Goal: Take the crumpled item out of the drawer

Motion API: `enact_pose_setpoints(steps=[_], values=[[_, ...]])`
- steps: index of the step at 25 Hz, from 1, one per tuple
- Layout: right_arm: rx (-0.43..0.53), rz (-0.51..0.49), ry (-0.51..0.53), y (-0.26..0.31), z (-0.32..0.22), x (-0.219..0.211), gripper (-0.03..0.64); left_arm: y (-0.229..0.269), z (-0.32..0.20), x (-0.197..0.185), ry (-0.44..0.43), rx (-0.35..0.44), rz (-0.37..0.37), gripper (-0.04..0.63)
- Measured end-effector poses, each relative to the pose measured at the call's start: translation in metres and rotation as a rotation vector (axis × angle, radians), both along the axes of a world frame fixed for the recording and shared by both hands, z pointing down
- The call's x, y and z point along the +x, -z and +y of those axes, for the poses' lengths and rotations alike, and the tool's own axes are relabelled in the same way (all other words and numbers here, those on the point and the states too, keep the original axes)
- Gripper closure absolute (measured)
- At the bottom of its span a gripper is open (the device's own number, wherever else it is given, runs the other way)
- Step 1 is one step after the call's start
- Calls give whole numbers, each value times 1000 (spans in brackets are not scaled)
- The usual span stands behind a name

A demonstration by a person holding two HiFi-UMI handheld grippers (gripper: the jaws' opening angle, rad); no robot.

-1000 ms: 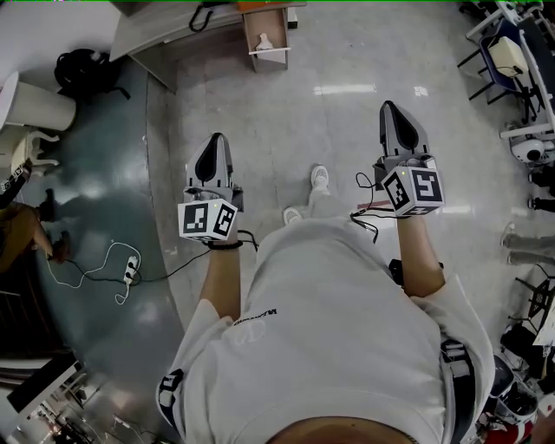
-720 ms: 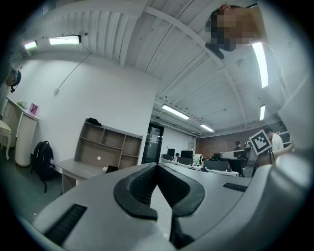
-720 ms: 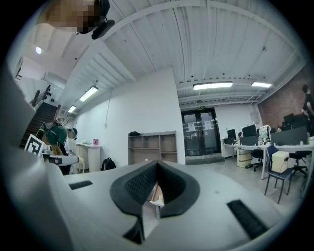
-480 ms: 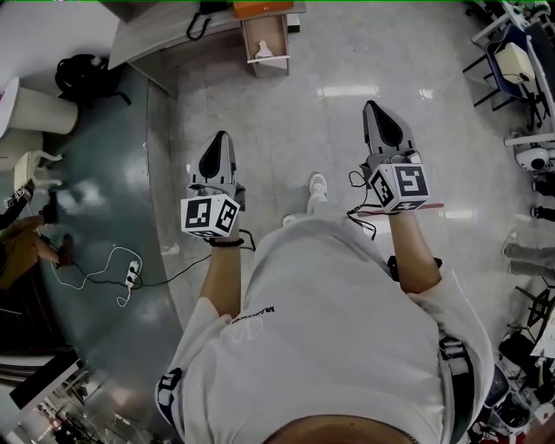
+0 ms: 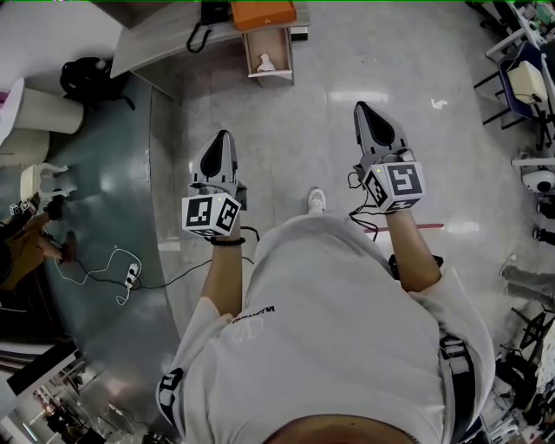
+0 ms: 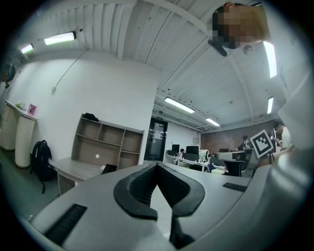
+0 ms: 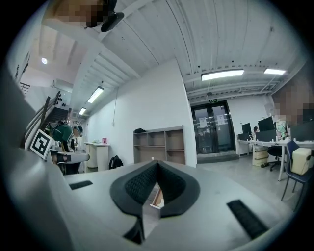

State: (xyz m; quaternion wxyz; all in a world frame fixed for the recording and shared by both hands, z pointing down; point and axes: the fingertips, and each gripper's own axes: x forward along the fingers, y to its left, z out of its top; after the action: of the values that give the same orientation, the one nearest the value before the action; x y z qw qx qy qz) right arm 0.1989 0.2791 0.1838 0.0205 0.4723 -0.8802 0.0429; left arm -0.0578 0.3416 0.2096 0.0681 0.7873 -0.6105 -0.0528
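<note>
Nearest, well short of the drawer [image 5: 284, 48], the person's two arms hold the tools out level. The left gripper [image 5: 221, 137] has its jaws pressed tip to tip with nothing between them. The right gripper [image 5: 359, 107] looks the same, tips meeting and empty; in its own view only a sliver of the drawer shows through the slot below the tips. One white shoe [image 5: 318, 200] steps out between the two, toward the drawer.

Against the earlier head views, the drawer and the desk [image 5: 160, 39] it belongs to have slid down into the frame, and more of the desktop shows. Both grippers now sit closer to the drawer. I read this as the approach walk under way: nothing is reached yet, and the jaws will have to part before any pick.

The drawer stands pulled open, its front toward the person. Inside lies the crumpled item [image 5: 266, 62], a small white lump near the front, alone as far as I can tell. Just behind the drawer, on the desktop, sits an orange box [image 5: 263, 13]; its contents cannot be made out.
</note>
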Motion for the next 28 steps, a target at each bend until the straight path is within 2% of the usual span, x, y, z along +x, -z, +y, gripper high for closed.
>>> enact_pose_setpoints(steps=[6, 10, 19, 28], values=[[-21, -4, 57, -11, -40, 5, 615, 4, -39, 14, 28, 3, -14, 595], [-51, 8, 91, -28, -56, -1, 615, -8, -55, 18, 36, -34, 6, 595], [-101, 53, 152, -59, -99, -32, 615, -45, -100, 21, 21, -100, 33, 595], [-109, 112, 212, -75, -171, -71, 615, -72, -187, 5, -17, -136, 46, 597]])
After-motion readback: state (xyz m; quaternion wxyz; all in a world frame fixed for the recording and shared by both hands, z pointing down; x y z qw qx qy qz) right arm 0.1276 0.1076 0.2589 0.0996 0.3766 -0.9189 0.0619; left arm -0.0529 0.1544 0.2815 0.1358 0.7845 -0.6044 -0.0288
